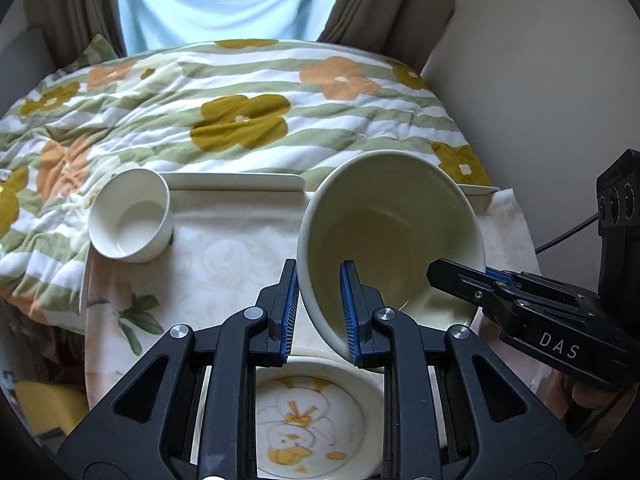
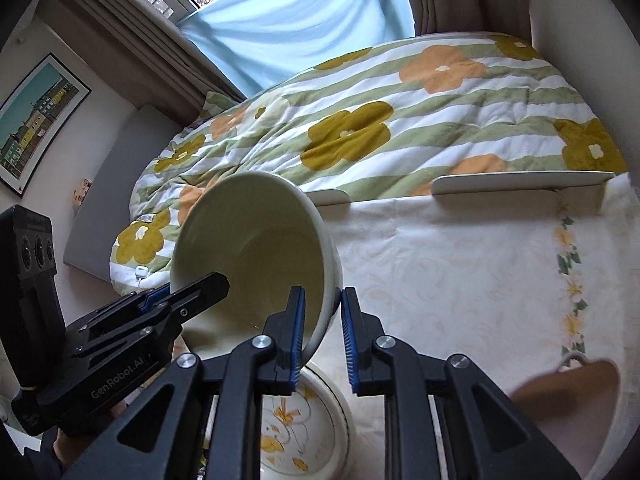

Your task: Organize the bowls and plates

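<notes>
Both jaws pinching large bowl (image 1: 390, 236) rim, lifted above duck plate (image 1: 316, 416); small bowl (image 1: 130, 216) left, unstacked.

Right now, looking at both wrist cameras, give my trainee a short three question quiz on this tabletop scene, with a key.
1. True or false: the large cream ceramic bowl is gripped on its rim by both the left gripper and the right gripper.
2. Multiple choice: the small white ribbed bowl is (a) empty on the tray, (b) stacked inside the large bowl, (c) upside down.
3. What lies directly below the raised bowl?

Key: 1 true. 2 a. 3 the round white plate with a yellow cartoon duck print.
</notes>
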